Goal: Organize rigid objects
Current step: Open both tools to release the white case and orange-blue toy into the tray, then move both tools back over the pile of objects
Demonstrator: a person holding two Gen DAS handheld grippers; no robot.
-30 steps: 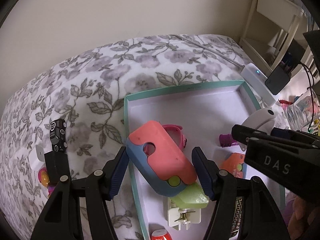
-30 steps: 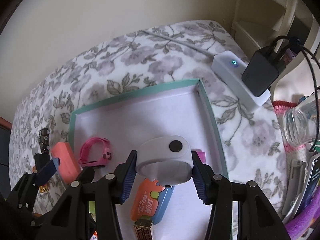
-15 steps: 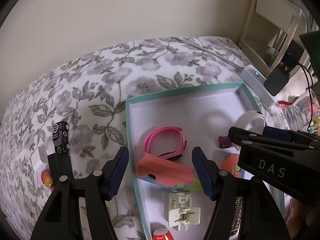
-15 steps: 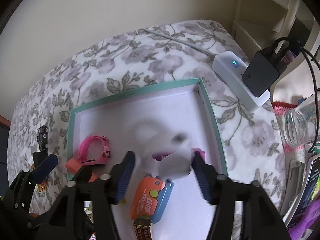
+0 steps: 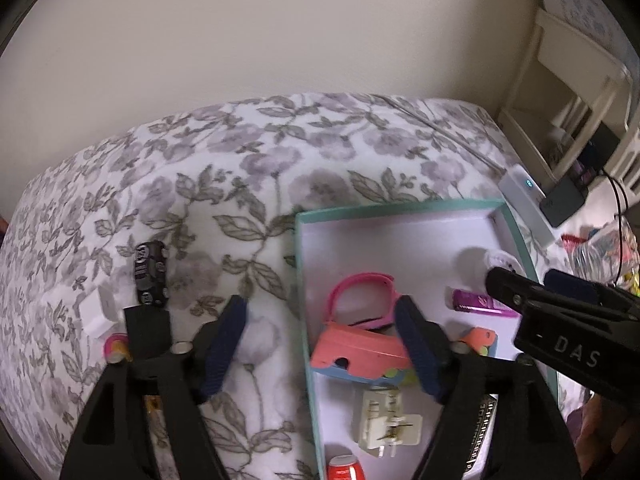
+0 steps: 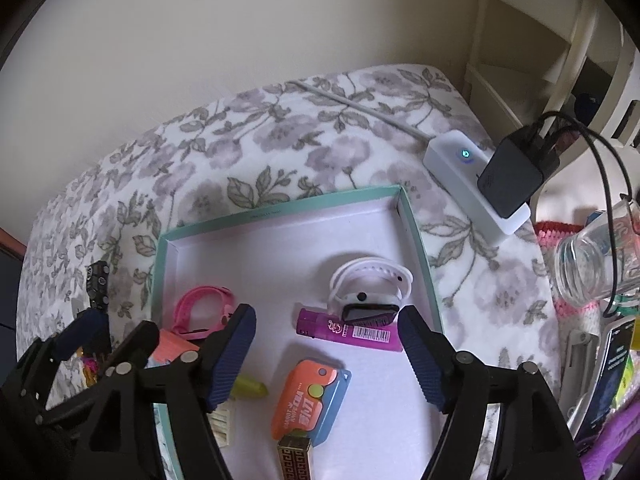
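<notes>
A teal-rimmed box (image 6: 280,210) with a white floor lies on the floral bedspread; it also shows in the left wrist view (image 5: 400,209). In it lie a white smartwatch (image 6: 370,290), a purple lighter (image 6: 348,330), a pink watch (image 6: 202,312), an orange-and-blue case (image 6: 310,408) and a coral-and-blue case (image 5: 360,354). My right gripper (image 6: 326,354) is open and empty above the box floor. My left gripper (image 5: 322,346) is open and empty over the box's left wall, with the coral-and-blue case lying below its right finger.
A small black toy car (image 5: 150,274) and a white block (image 5: 98,312) lie on the bedspread left of the box. A white power strip (image 6: 476,184) with a black charger (image 6: 514,176) sits at the right. A clear bottle (image 6: 592,264) and clutter lie at the far right.
Both grippers have opened and pulled back. The left one let the coral-and-blue case fall into the box; the right one let the white smartwatch fall onto the box floor.
</notes>
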